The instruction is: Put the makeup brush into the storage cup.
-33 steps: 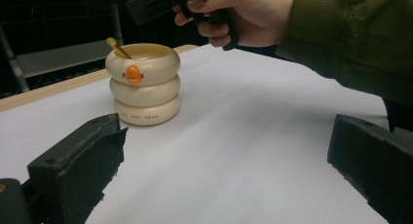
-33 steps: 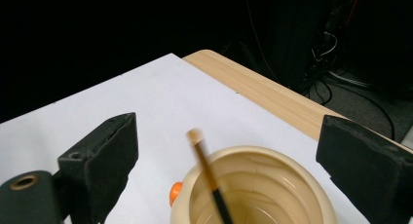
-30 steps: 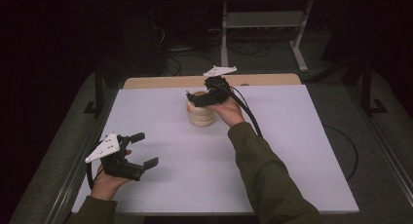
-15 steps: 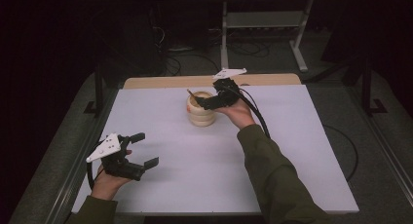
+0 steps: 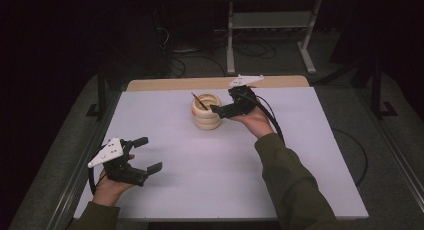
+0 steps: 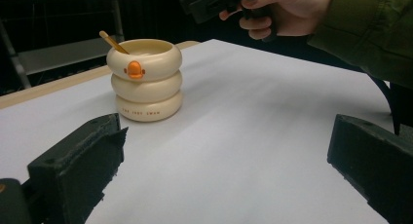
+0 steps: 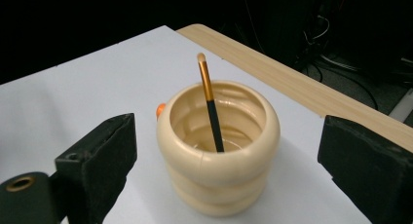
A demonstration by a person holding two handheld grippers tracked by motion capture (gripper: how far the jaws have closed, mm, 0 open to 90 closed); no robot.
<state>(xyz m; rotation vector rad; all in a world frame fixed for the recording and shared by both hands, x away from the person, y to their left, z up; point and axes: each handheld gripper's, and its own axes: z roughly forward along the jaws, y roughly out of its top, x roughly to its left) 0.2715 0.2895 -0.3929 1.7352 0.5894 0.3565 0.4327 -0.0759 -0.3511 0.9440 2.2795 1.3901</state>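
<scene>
On the desk (image 5: 310,155), the cream ringed cup (image 5: 206,113) stands near the middle of the far edge. My right gripper (image 5: 218,110) sits just beside the cup, jaws spread. My left gripper (image 5: 145,153) hovers near the front left corner, jaws spread, empty. A brush (image 7: 209,103) leans inside the cup.

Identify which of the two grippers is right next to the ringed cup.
The right gripper, open at the cream ringed cup holding a brush. The left gripper sits far off near the table's front edge.
</scene>
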